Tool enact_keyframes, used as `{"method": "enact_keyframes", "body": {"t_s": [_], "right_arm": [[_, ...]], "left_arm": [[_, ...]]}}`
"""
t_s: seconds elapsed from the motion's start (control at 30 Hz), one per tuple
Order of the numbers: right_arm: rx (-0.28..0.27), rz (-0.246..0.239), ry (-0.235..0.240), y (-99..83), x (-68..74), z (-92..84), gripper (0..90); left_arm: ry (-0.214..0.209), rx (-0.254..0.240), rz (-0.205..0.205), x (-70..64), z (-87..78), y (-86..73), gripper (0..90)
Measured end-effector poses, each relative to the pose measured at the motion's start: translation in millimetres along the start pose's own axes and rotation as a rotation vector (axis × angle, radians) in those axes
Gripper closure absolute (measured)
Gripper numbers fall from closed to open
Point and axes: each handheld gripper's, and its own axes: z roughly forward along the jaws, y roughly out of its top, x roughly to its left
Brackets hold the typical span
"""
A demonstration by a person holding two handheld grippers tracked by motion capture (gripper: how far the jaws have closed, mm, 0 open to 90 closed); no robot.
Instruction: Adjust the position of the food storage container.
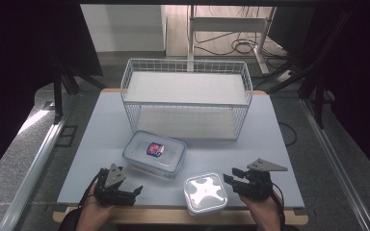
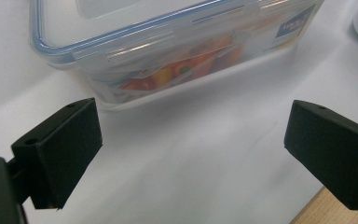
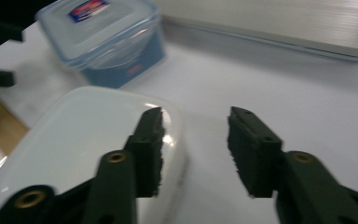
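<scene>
My right gripper, jaws half-spread on nothing, sits just beside the square white container at its nine o'clock.

Glossy plastic box (seemingly); wire basket
</scene>
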Motion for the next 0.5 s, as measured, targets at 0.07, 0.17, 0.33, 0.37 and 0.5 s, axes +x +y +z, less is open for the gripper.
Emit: {"method": "enact_keyframes", "body": {"t_s": [0.07, 0.17, 0.33, 0.37, 0.5], "right_arm": [[0.029, -0.052, 0.025, 3.1, 12.8, 4.0, 67.4], [0.042, -0.103, 0.049, 6.5, 27.8, 8.5, 77.9], [0.064, -0.128, 0.110, 10.4, 44.1, 15.9, 85.8], [0.080, -0.133, 0.141, 11.6, 52.7, 21.8, 87.0], [0.094, -0.150, 0.182, 13.6, 66.3, 30.8, 87.4]], "left_arm": [[0.004, 0.005, -0.003, 0.4, 0.6, -0.3, 3.9], [0.008, 0.009, -0.005, 1.0, 0.8, -0.4, 3.9], [0.017, 0.005, -0.011, 1.9, -0.7, -0.1, 3.9], [0.017, 0.002, -0.014, 2.3, -1.3, 0.0, 3.9], [0.019, 0.001, -0.015, 2.9, -1.6, 0.0, 4.0]]}}
